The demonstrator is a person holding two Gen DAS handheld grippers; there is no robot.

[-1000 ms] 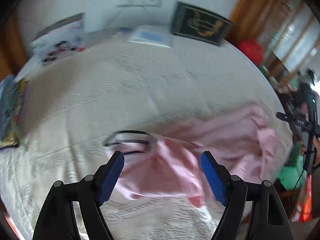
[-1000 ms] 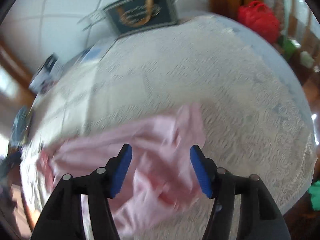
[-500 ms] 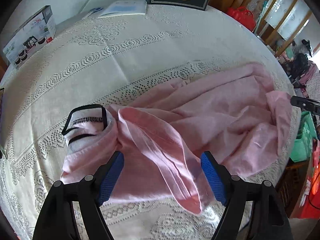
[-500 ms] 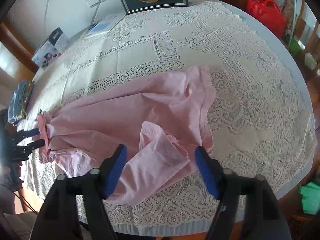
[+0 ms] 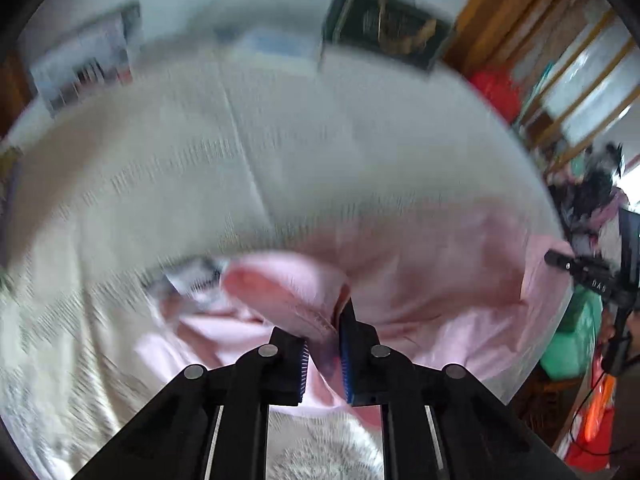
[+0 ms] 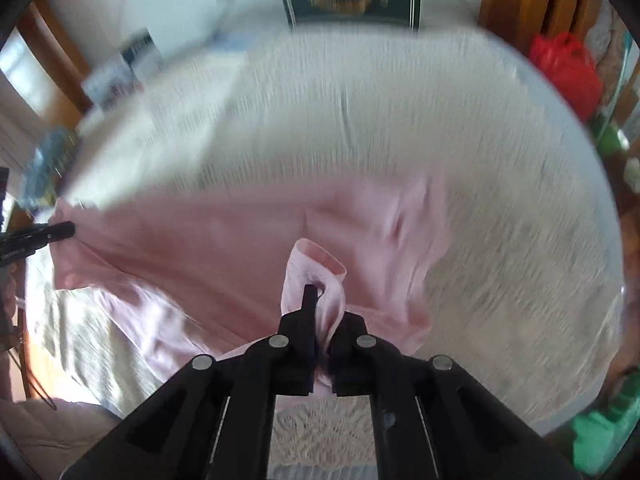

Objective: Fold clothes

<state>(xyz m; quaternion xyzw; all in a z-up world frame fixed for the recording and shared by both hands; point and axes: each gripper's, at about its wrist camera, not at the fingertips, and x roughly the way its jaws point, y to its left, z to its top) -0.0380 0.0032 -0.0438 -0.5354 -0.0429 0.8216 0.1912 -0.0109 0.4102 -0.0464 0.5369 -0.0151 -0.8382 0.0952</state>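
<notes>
A pink shirt (image 5: 420, 276) lies crumpled on a round table with a cream lace cloth (image 5: 240, 152). Its black-trimmed collar (image 5: 192, 276) shows at the left. My left gripper (image 5: 323, 344) is shut on a fold of the pink shirt near the collar end. In the right wrist view the same shirt (image 6: 224, 236) stretches to the left. My right gripper (image 6: 323, 328) is shut on a bunched sleeve end (image 6: 316, 272) of it. Both views are blurred by motion.
A dark green gift bag (image 5: 384, 28) and a printed box (image 5: 84, 64) stand at the table's far side by the wall. A red bag (image 6: 564, 68) sits beyond the right edge. The other gripper's tip (image 6: 40, 234) shows at the shirt's far left end.
Both grippers were open above the shirt; now each has shut on a fold of pink fabric. Both cameras are moving fast, and the shirt has bunched up at the jaws.
</notes>
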